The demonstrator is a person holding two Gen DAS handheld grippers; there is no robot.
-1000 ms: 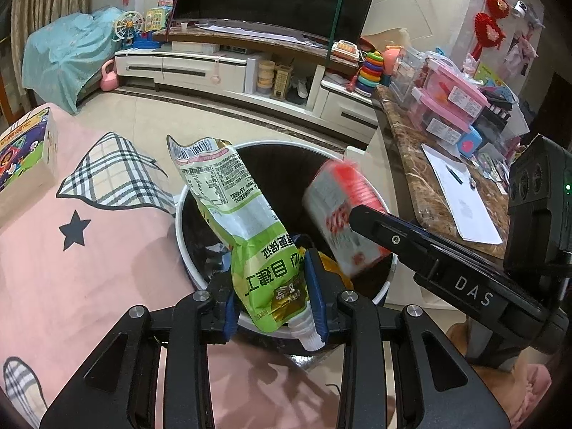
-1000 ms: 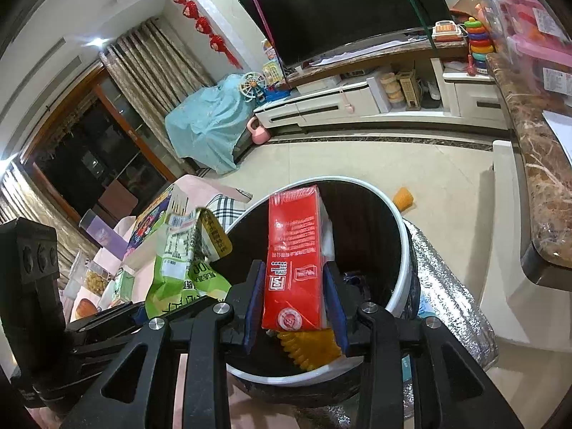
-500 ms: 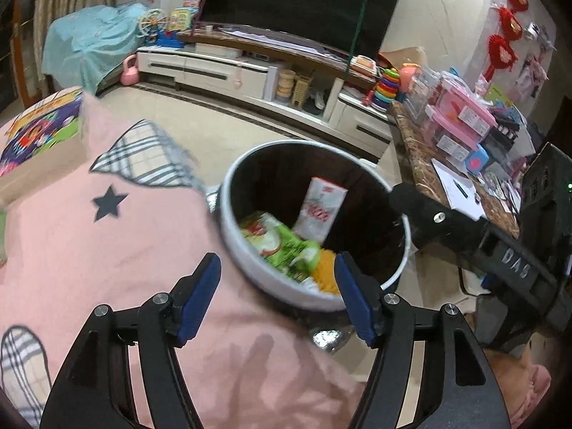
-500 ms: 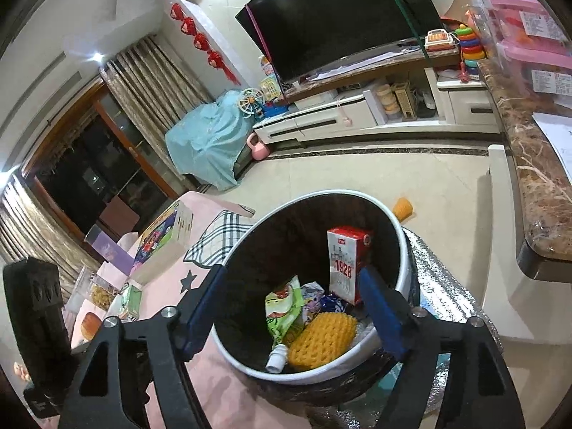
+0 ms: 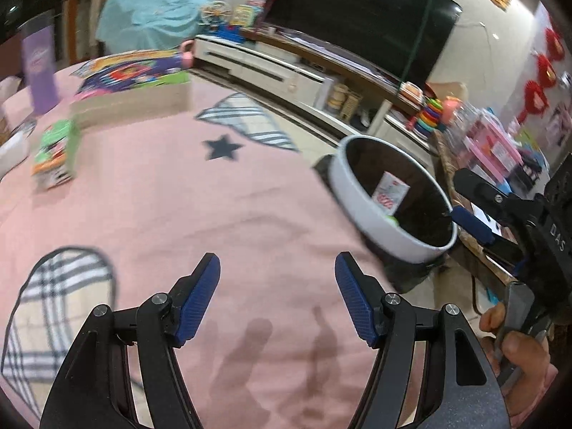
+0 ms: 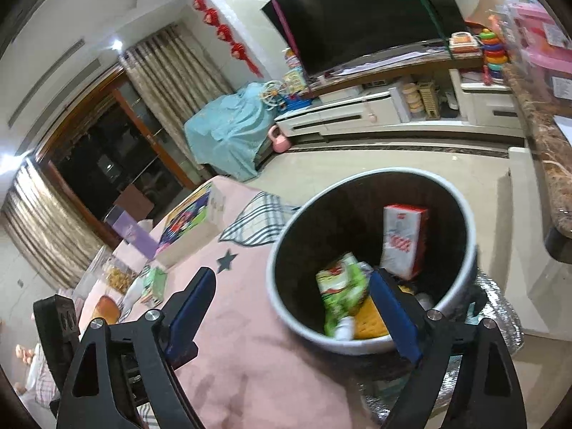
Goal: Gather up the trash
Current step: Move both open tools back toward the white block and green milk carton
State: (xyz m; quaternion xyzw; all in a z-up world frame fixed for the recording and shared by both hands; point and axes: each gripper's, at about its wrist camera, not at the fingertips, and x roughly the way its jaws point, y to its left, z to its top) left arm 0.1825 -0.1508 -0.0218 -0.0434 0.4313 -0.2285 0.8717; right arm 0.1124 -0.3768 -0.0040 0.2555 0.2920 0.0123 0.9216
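Observation:
The waste bin (image 6: 286, 304), white outside and dark inside, stands just past the pink table's edge. In it lie a red and white carton (image 6: 404, 239), a green pouch (image 6: 341, 286) and a yellow ridged wrapper (image 6: 371, 318). My right gripper (image 6: 293, 279) hovers at the bin's near rim, its jaws opening, with nothing pressed between them. My left gripper (image 5: 277, 268) stands open and empty over the pink tablecloth (image 5: 214, 207), with the bin (image 5: 357, 193) to its right. A small green carton (image 5: 55, 153) stands on the table at the far left.
A colourful flat box (image 5: 132, 89) and a purple tube (image 5: 39, 71) stand at the table's far side. A marble counter (image 6: 547, 150) runs along the right of the bin. A person's hand (image 5: 514, 350) holds the right gripper's handle. Snacks (image 6: 118, 279) lie at the table's left.
Both grippers opened and let go: the green pouch and the red carton dropped into the bin. The left gripper swung left over the table; the right drew back a little.

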